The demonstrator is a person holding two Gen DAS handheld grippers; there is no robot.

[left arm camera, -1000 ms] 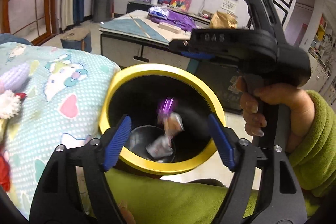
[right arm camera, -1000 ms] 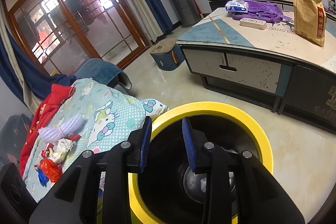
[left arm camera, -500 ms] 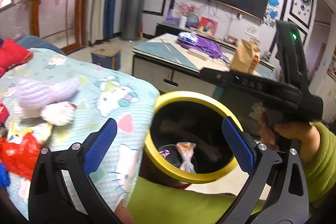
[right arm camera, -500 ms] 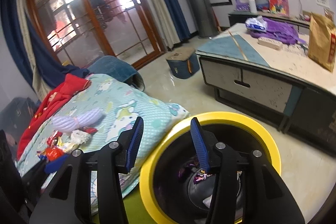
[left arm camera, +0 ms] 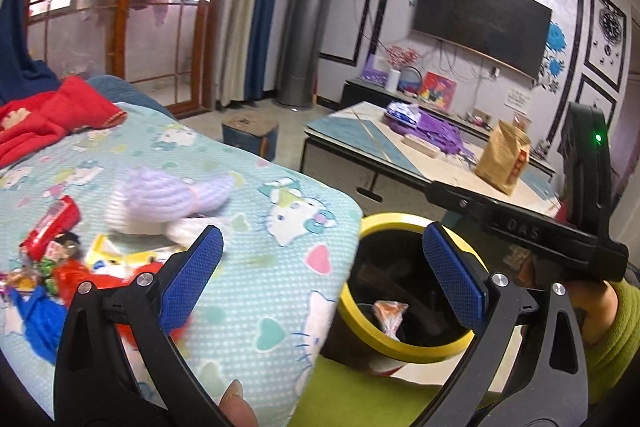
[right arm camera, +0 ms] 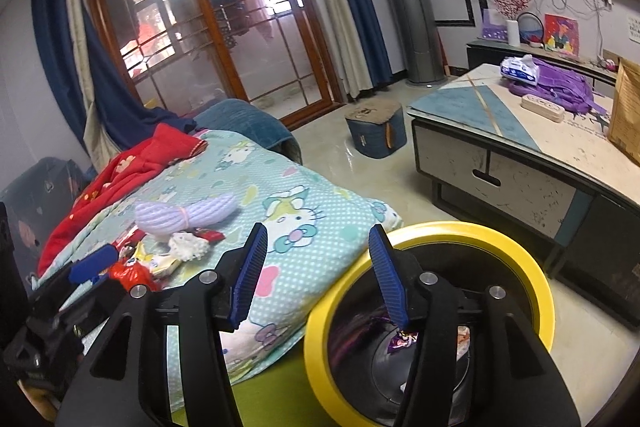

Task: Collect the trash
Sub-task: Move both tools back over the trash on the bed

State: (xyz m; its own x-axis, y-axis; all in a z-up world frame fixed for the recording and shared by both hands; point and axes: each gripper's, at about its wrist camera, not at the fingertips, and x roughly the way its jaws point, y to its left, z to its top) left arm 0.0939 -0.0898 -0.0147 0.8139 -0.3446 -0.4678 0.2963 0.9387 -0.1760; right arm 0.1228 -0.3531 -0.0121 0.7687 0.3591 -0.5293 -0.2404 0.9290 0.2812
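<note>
Both claws swing away from the yellow-rimmed bin (right arm camera: 432, 311) toward the bed (left arm camera: 256, 267); left claw (left arm camera: 320, 267) wide open, right claw (right arm camera: 318, 271) partly open, both empty. Wrappers (left arm camera: 388, 313) lie binned; a trash pile (right arm camera: 140, 263) remains on the blanket

Bin (right arm camera: 432, 311) lies directly below right gripper (right arm camera: 320, 275), wrappers (right arm camera: 404, 339) inside it. Blanket (right arm camera: 304, 227) sits left of bin. Trash pile (right arm camera: 136, 263) on blanket, left of gripper; yarn bundle (right arm camera: 184, 213) behind pile. Table (right arm camera: 540, 135) ahead right.
</note>
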